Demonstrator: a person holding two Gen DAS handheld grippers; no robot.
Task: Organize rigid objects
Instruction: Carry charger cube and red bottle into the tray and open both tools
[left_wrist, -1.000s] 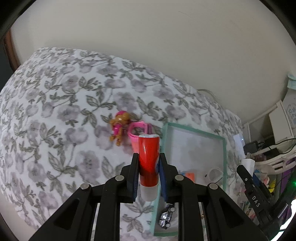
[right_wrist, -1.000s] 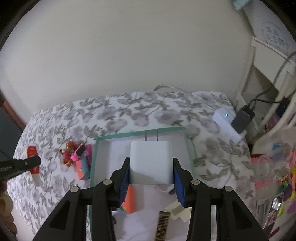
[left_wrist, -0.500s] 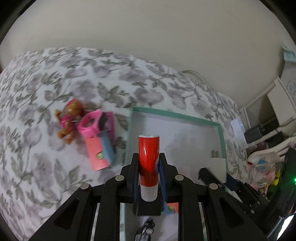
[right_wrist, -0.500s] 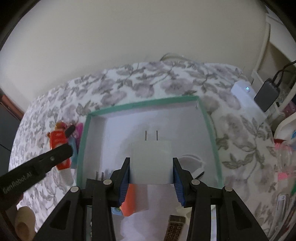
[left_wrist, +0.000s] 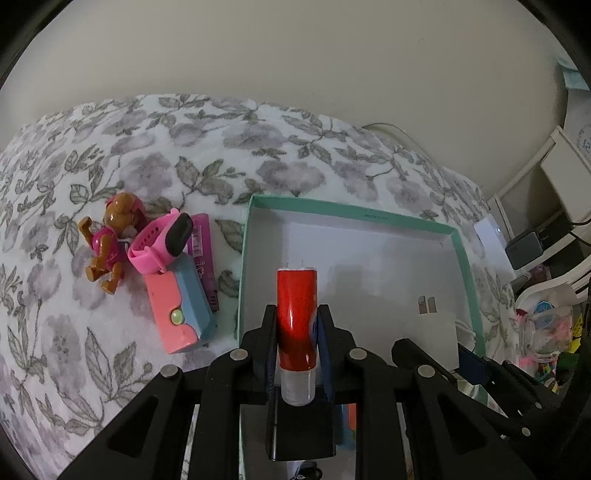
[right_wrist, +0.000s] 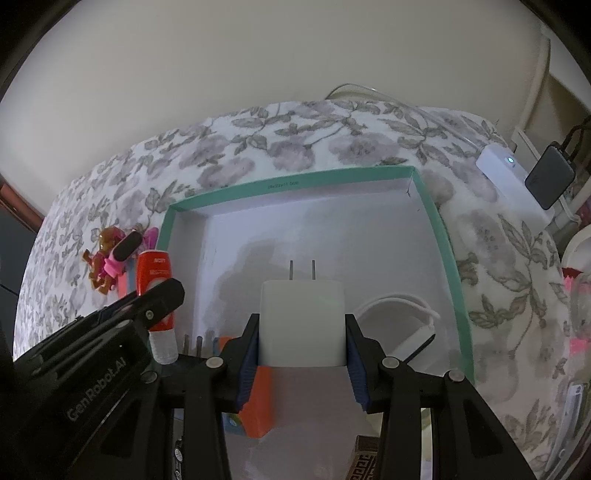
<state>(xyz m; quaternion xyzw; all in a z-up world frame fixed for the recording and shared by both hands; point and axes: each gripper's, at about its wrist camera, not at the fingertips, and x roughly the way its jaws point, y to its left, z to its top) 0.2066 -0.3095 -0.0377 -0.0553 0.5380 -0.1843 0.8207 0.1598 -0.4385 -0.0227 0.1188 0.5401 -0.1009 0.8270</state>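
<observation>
My left gripper (left_wrist: 296, 325) is shut on a red tube with a clear cap (left_wrist: 296, 317), held upright over the left part of the teal-rimmed box (left_wrist: 354, 212). The same red tube (right_wrist: 154, 273) shows at the left of the right wrist view. My right gripper (right_wrist: 302, 332) is shut on a white plug charger (right_wrist: 302, 321), prongs pointing away, low over the box's white floor (right_wrist: 332, 236). That white charger (left_wrist: 436, 338) also appears at the box's right side in the left wrist view.
On the floral bedspread left of the box lie a brown toy figure (left_wrist: 110, 240), a pink watch (left_wrist: 159, 243), a pink-and-blue case (left_wrist: 181, 306) and a purple item (left_wrist: 203, 251). An orange block (right_wrist: 258, 402) and a white cable (right_wrist: 399, 317) lie in the box. A white device (right_wrist: 506, 173) and shelves stand right.
Both grippers have come down toward the box with their objects. The left one also shifted right, from above the bedspread to over the box's left part.
</observation>
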